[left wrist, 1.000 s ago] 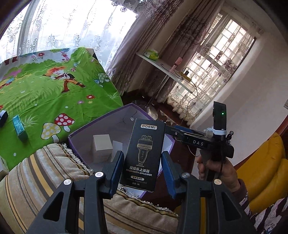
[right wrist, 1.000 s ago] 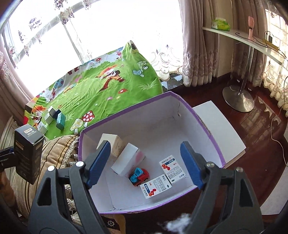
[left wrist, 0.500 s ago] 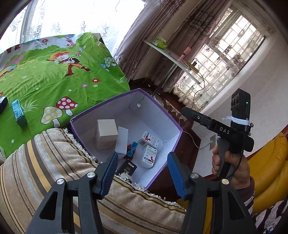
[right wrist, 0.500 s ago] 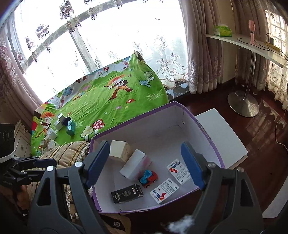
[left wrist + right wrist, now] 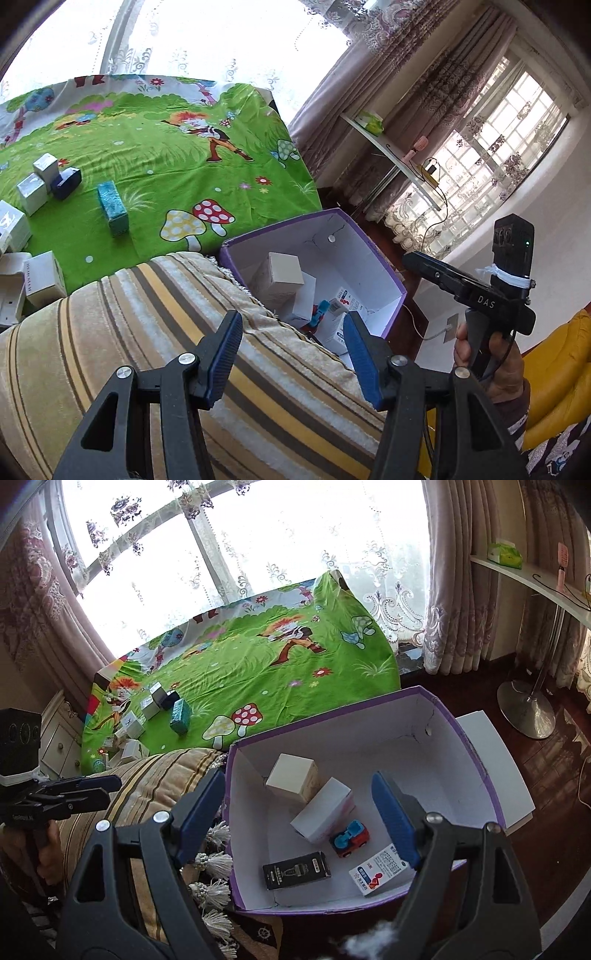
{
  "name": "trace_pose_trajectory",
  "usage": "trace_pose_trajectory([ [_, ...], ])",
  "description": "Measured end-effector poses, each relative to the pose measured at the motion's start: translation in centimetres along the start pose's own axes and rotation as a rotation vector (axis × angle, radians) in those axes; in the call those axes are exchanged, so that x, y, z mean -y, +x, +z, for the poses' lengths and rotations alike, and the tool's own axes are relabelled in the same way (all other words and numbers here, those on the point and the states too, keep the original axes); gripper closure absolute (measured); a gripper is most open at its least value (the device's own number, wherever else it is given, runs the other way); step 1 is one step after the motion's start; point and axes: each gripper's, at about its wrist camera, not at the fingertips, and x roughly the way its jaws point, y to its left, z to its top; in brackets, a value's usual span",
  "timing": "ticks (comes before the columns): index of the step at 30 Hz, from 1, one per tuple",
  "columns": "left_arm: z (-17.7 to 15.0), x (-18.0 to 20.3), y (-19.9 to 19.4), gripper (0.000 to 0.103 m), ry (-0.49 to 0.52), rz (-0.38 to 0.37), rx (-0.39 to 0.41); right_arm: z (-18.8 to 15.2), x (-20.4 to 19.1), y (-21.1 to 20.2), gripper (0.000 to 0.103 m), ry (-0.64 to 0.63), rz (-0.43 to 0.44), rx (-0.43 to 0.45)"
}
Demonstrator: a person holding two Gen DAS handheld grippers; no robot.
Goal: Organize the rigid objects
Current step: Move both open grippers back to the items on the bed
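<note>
Release done: the black box (image 5: pixel 296 870) you were pinching a second ago now lies flat inside the purple bin (image 5: pixel 476 753), at about 7 o'clock on its floor, near the toy car (image 5: pixel 349 838). Your left gripper (image 5: pixel 291 354) has pulled back over the striped cushion (image 5: pixel 147 332), jaws spread and empty. Your right gripper (image 5: pixel 299 816) hangs spread above the bin. Next, the teal box (image 5: pixel 112 208) at 10 o'clock.

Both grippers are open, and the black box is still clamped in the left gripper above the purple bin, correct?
Not quite. Both grippers are open, but the left gripper holds nothing. The right wrist view shows the black box lying flat on the floor of the purple bin, near the toy car. The right gripper is empty too.
</note>
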Motion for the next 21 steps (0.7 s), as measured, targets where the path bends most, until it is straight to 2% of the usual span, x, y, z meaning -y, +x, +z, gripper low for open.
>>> trace_pose_trajectory([
  [15, -2.3, -12.1, -8.2, 0.045, -0.267, 0.135, 0.158, 1.2, -8.6, 4.9, 0.017, -0.183, 0.104, -0.122],
  [21, -2.5, -15.7, -10.2, 0.045, -0.324, 0.204, 0.188, 2.4, -11.3, 6.8, 0.016, -0.219, 0.123, -0.153],
])
